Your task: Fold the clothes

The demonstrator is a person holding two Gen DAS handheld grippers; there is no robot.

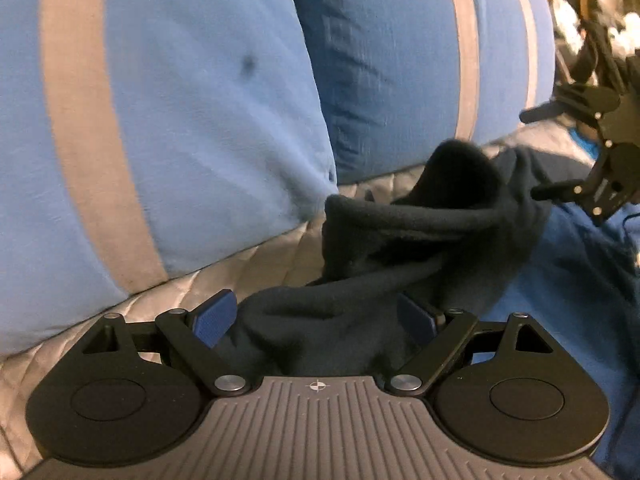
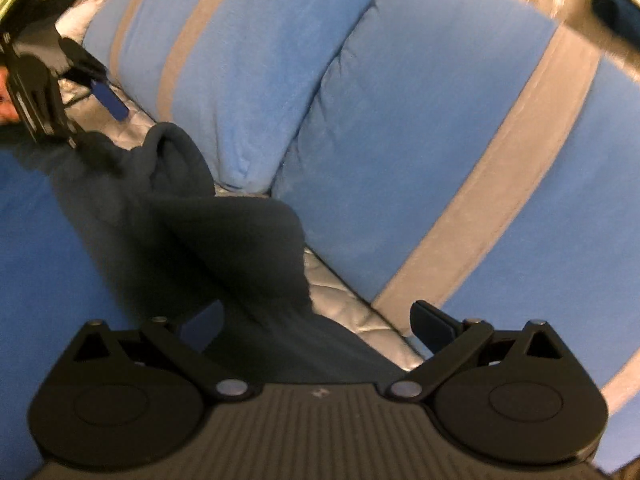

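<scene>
the left wrist view sits low on the left gripper (image 1: 314,318), just above the quilted grey cover (image 1: 256,258), looking along its spread fingers toward the blue pillows with grey stripes (image 1: 168,120), which stand close and fill most of the frame. the right wrist view rides the right gripper (image 2: 316,326) equally low, tilted, facing the same pillows (image 2: 420,152) from the other side. both share the dark garment (image 1: 420,224) bunched between them (image 2: 208,236), the cover's strip along the pillows and the blue cloth (image 2: 36,232). each view catches the other gripper at its outer edge: the right one (image 1: 536,152), the left one (image 2: 98,114).
</scene>
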